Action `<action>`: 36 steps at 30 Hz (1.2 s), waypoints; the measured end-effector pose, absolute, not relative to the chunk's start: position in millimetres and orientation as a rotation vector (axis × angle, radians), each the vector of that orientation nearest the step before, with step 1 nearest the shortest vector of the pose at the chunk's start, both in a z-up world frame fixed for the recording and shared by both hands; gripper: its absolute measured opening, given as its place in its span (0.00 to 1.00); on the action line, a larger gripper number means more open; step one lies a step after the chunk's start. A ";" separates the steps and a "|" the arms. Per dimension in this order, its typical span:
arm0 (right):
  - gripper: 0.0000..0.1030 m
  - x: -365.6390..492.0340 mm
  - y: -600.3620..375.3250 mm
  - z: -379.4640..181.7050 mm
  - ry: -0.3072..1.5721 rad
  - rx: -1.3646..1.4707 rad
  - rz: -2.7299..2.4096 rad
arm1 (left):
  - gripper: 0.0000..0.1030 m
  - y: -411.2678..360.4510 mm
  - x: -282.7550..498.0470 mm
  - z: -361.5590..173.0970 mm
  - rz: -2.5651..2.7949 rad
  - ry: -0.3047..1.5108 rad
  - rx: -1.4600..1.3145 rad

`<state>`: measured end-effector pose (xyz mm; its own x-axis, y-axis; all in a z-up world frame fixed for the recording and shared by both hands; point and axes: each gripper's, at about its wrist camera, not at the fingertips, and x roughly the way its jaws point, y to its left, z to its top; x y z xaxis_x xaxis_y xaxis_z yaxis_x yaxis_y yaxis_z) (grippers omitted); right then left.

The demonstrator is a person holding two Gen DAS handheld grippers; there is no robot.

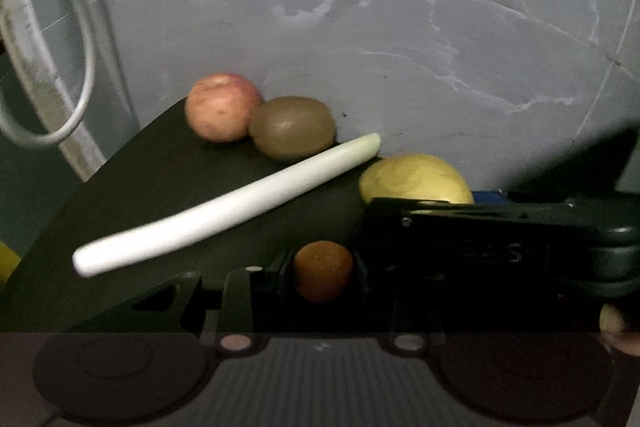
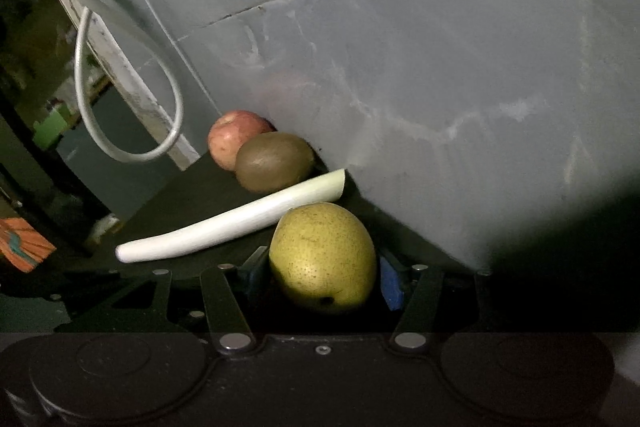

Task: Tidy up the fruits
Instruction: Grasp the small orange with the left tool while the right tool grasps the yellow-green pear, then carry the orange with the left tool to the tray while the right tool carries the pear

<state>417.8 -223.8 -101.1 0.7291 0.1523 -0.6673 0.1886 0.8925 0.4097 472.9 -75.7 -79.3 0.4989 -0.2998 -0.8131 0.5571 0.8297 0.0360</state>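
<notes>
My left gripper (image 1: 323, 273) is shut on a small round brown-orange fruit (image 1: 323, 269), low over the dark table (image 1: 160, 179). My right gripper (image 2: 323, 271) is shut on a yellow-green pear (image 2: 323, 257), held between its blue pads (image 2: 390, 285); the pear also shows in the left wrist view (image 1: 416, 181), behind my right gripper's black body. A red apple (image 1: 222, 107) (image 2: 236, 135) and a brown kiwi (image 1: 293, 127) (image 2: 274, 161) sit touching each other by the grey wall. A white leek stalk (image 1: 224, 211) (image 2: 236, 221) lies across the table in front of them.
The grey wall (image 1: 380, 47) (image 2: 420, 67) stands right behind the fruits. A looped white cable (image 1: 80, 67) (image 2: 120, 107) hangs at the left. A bit of yellow fruit (image 1: 6, 261) shows at the left edge. An orange object (image 2: 22, 243) lies far left.
</notes>
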 end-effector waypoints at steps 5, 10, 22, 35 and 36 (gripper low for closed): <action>0.55 398.2 -225.3 -103.1 0.747 0.532 0.026 | 0.34 -58.7 458.0 -67.1 -0.490 0.906 0.245; 0.55 374.4 -224.6 -96.6 0.725 0.569 0.066 | 0.34 -44.5 437.9 -57.9 -0.460 0.893 0.184; 0.55 299.9 -218.1 -67.5 0.711 0.610 0.123 | 0.34 -10.6 363.2 -21.3 -0.415 0.836 0.102; 0.56 208.6 -207.6 -49.4 0.730 0.567 0.194 | 0.34 19.5 261.7 -6.1 -0.358 0.817 0.004; 0.55 201.8 -206.1 -48.9 0.731 0.555 0.201 | 0.34 20.6 254.7 -6.5 -0.350 0.816 -0.005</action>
